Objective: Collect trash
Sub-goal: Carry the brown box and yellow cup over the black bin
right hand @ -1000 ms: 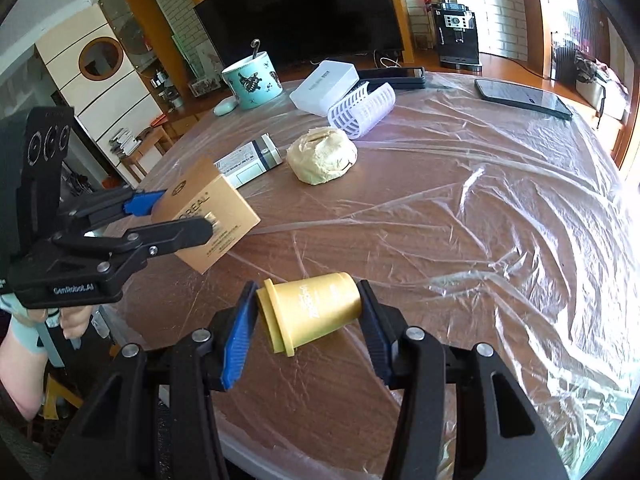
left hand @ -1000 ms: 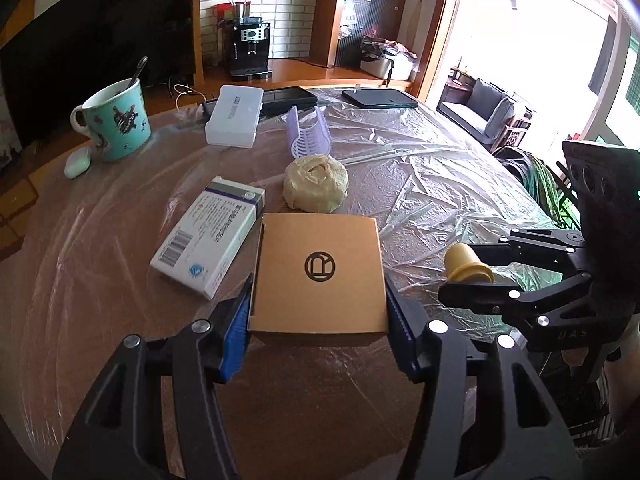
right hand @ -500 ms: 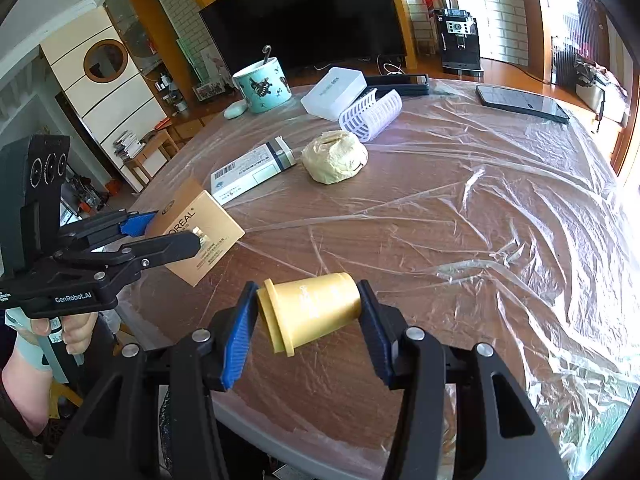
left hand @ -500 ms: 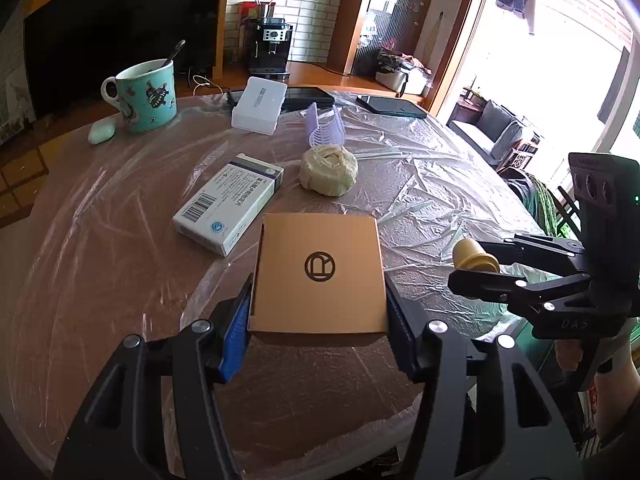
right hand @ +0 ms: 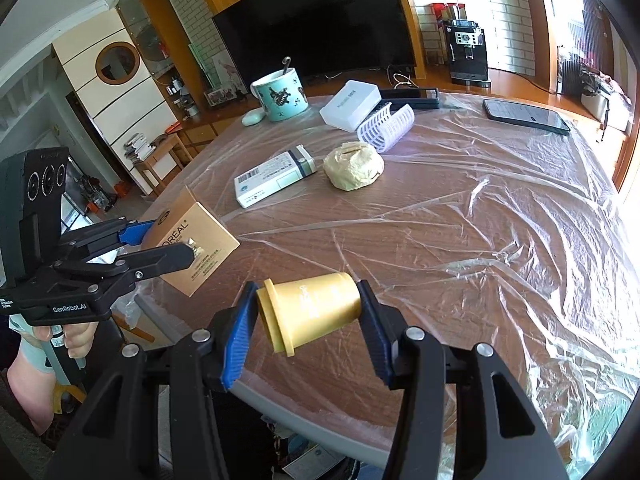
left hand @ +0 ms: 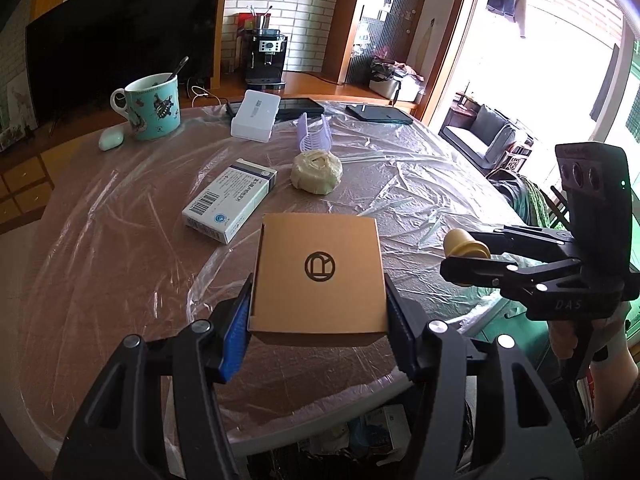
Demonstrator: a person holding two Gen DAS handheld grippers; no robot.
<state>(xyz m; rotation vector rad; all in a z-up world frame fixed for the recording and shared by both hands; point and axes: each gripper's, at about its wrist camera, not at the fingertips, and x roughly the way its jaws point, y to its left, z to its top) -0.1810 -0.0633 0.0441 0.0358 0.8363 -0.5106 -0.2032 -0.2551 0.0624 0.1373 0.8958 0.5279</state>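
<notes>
"OREAL" on cardboard box (right hand: pixel 191 249); "GenRobot.AI" on left claw (right hand: pixel 160 248).

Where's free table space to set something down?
Widest bare stretch: the window side of the table, from the paper ball out to the tablet. Another bare patch lies between the mug and the medicine box. Crowded at the far middle: white box, plastic roller.

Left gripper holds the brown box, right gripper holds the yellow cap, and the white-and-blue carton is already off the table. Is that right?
Not quite. The carton still lies on the table, beside the crumpled wad; the left wrist view shows it. The rest stands: the left gripper holds the brown box, and the right gripper holds the yellow cap.
</notes>
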